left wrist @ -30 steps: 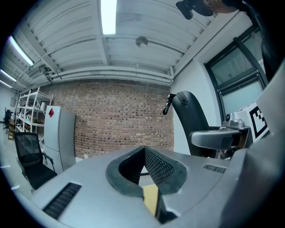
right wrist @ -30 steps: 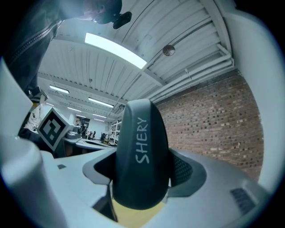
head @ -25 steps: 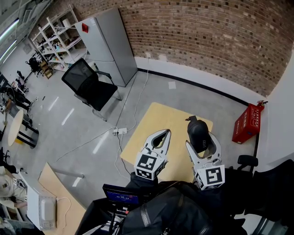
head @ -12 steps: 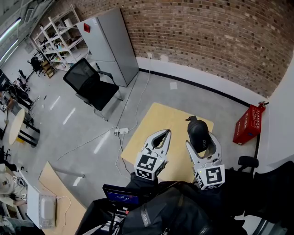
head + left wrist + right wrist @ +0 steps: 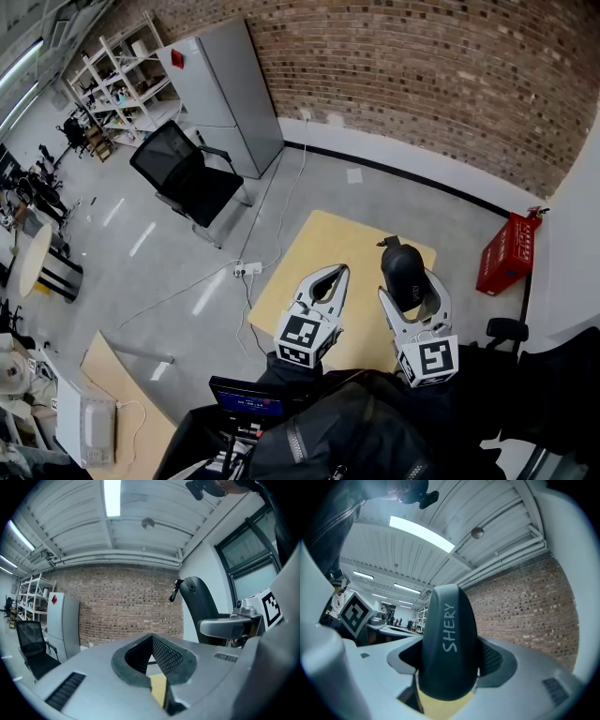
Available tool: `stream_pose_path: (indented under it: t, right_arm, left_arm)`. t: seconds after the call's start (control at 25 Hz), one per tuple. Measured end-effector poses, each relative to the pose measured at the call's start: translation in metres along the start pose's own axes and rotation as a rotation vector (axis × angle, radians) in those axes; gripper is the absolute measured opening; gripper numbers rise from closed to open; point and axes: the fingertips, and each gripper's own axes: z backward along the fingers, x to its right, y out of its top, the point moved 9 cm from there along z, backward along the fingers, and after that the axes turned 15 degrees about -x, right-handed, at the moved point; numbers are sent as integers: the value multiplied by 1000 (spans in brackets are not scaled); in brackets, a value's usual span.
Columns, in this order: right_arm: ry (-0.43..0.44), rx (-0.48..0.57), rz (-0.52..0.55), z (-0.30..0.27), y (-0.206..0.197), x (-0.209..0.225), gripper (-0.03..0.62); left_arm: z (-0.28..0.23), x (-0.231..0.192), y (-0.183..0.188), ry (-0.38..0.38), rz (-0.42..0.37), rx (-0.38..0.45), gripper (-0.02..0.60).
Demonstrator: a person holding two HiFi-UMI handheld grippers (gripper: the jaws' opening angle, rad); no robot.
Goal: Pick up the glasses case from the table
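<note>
- Black glasses case [image 5: 403, 268] is clamped upright in the right tool [image 5: 411, 291] over the counter's [image 5: 323, 246] right side, barely shifted in the last second.
- The pickup therefore looks done, with a steady grip.
- The left tool [image 5: 330, 277] hangs above the counter's near edge, pinched together and empty.

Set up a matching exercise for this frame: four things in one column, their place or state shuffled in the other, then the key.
1. glasses case
2. left gripper
3. red crate
4. office chair

A. on the floor beside the grey cabinet
B. shut, nothing between its jaws
C. clamped in the right gripper
D. on the floor, right of the table

Pairs: 1-C, 2-B, 3-D, 4-A
</note>
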Motion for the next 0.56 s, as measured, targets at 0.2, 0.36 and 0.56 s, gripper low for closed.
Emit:
stream_pose_path:
  t: [0.2, 0.36, 0.56]
  right_arm:
    - [-4, -6, -6, 1, -1, 0, 345]
    - [-1, -10, -5, 0, -1, -2, 345]
    - [5, -16, -4, 0, -3, 1, 345]
  left_arm:
    - [0, 0, 0, -4, -5, -7, 0]
    - [0, 0, 0, -11, -4, -11, 0]
    - [-4, 2, 1, -13, -7, -15, 0]
